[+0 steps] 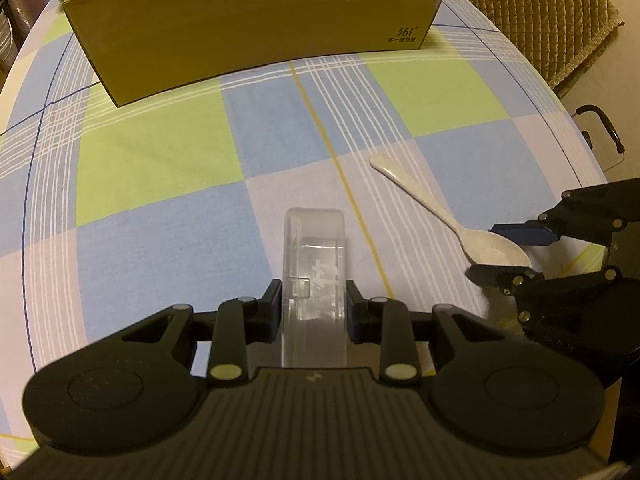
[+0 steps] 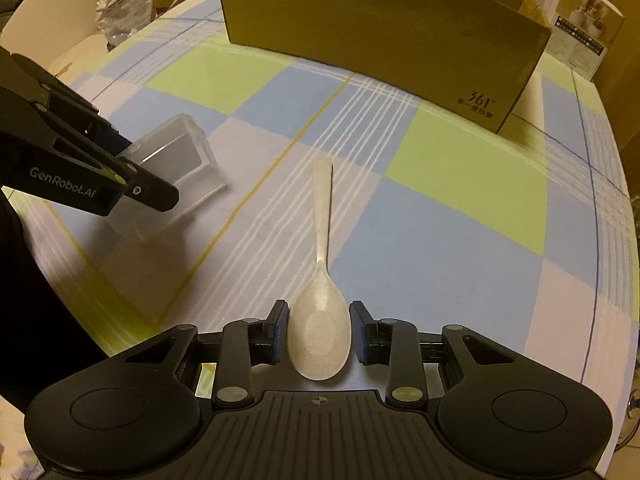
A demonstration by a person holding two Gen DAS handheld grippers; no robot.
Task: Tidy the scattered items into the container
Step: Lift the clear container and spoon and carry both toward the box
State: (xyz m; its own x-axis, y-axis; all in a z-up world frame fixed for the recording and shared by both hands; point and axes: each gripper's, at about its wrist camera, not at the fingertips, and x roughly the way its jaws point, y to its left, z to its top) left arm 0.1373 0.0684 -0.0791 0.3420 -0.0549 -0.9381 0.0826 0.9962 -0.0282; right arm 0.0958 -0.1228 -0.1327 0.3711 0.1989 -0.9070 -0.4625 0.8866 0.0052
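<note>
1. Clamping a clear plastic box (image 1: 314, 276), the left gripper (image 1: 314, 300) has both pads pressed flat against the box's long sides; the box stands on edge on the tabletop (image 1: 160, 200).
2. Seen from the right wrist, the same box (image 2: 176, 176) sits tilted in the left gripper (image 2: 132, 176), well to the left of the spoon.
3. A pale speckled spoon (image 2: 320, 320) lies flat on the checked cloth, bowl toward the camera and handle pointing away toward the cardboard box.
4. The right gripper (image 2: 319, 332) has its pads on either side of the spoon's bowl. The left pad looks to be touching the bowl's edge, while a thin gap shows beside the right pad, so the spoon is straddled but not firmly pinched.
5. From the left wrist, the spoon (image 1: 440, 216) shows to the right of the clear box, with the right gripper (image 1: 500, 252) around its bowl.
6. The cardboard box (image 1: 256, 28), brown with small dark print near one lower corner, stands at the far side of the tabletop, well apart from both items; neither item is in it.
7. A quilted cushion (image 1: 552, 20) shows past the tabletop's far right edge.
</note>
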